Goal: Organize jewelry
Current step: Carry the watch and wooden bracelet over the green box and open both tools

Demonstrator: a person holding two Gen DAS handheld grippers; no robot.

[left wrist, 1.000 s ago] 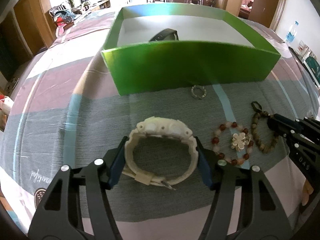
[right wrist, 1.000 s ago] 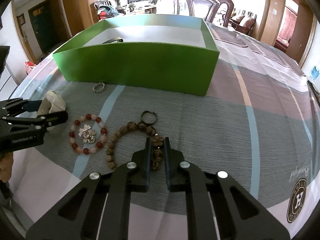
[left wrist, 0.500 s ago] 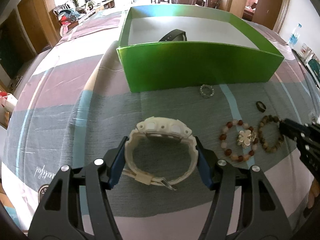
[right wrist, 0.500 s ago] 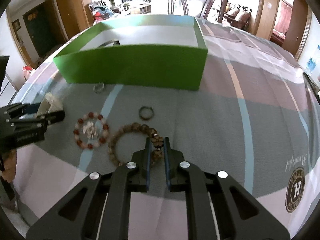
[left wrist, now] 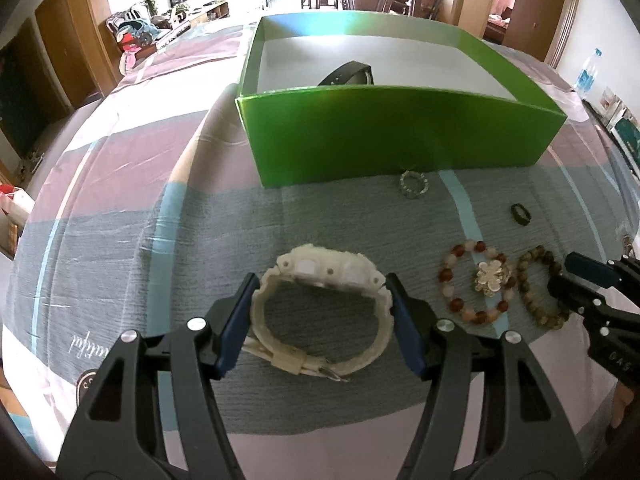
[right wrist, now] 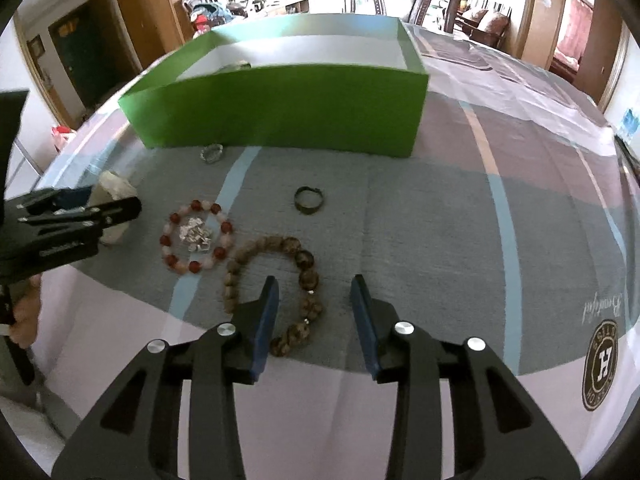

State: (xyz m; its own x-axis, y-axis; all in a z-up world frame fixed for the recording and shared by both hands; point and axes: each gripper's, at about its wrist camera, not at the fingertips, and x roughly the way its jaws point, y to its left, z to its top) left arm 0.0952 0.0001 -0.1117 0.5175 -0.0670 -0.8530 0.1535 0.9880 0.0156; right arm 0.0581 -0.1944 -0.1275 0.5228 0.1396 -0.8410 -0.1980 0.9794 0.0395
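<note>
Left tool (left wrist: 320, 312) clamping white watch (left wrist: 320, 312) by its strap sides, resting on the worktop (left wrist: 340, 224); right tool (right wrist: 314, 312) gaping around brown bead bracelet (right wrist: 272, 276); lifting level, carrying forward into green box (left wrist: 400, 136); avoiding near wall.

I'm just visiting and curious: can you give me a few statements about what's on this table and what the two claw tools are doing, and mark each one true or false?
1. The left gripper has its fingers on either side of the white watch. True.
2. The green box holds nothing. False: a black watch lies inside it.
3. The right gripper is clamped shut on the brown bead bracelet. False: its jaws stand open, with part of the bracelet between them.
4. The small dark ring lies on the cloth, outside the box. True.
5. The red and pink bead bracelet sits between the white watch and the brown bead bracelet. True.
</note>
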